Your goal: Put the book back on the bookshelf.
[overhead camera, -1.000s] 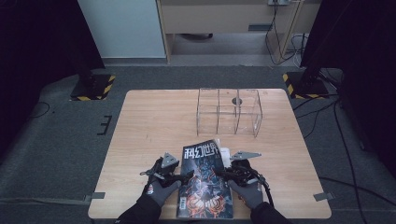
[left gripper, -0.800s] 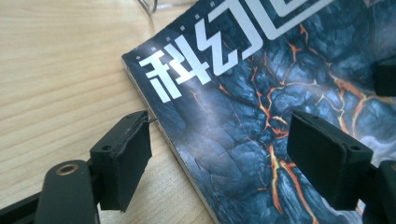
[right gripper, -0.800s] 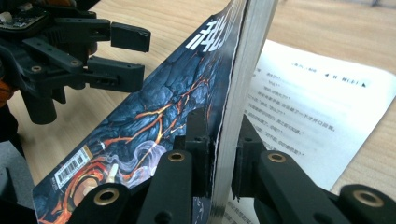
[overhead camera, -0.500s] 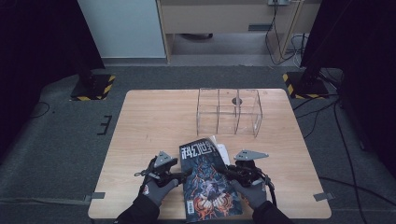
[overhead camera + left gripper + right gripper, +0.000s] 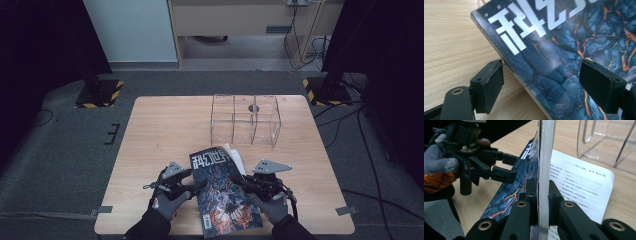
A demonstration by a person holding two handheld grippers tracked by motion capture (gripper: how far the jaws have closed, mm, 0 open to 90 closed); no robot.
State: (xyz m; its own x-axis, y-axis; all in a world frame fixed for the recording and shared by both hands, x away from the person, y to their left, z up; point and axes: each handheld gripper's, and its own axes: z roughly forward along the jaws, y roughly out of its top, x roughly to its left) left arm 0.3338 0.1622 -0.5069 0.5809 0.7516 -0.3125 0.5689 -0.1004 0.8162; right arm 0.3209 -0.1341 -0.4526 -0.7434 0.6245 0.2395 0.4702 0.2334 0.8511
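High view, 1 wooden tabletop (image 5: 165, 130), light grain, carrying all items. 1 clear acrylic organiser (image 5: 245, 120), 3 compartments, standing toward the far right of the tabletop. 1 magazine (image 5: 222, 195), dark blue cover with orange cracks and white characters, at the near edge between both hands, cover lifted and a white printed page (image 5: 579, 185) lying flat beneath it. Right gripper (image 5: 540, 202): fingers clamped tight on the edge of the raised cover and pages, seen edge-on in the right gripper view. Left gripper (image 5: 549, 85): fingers spread wide, straddling the magazine's spine edge, pads not pressing on it.
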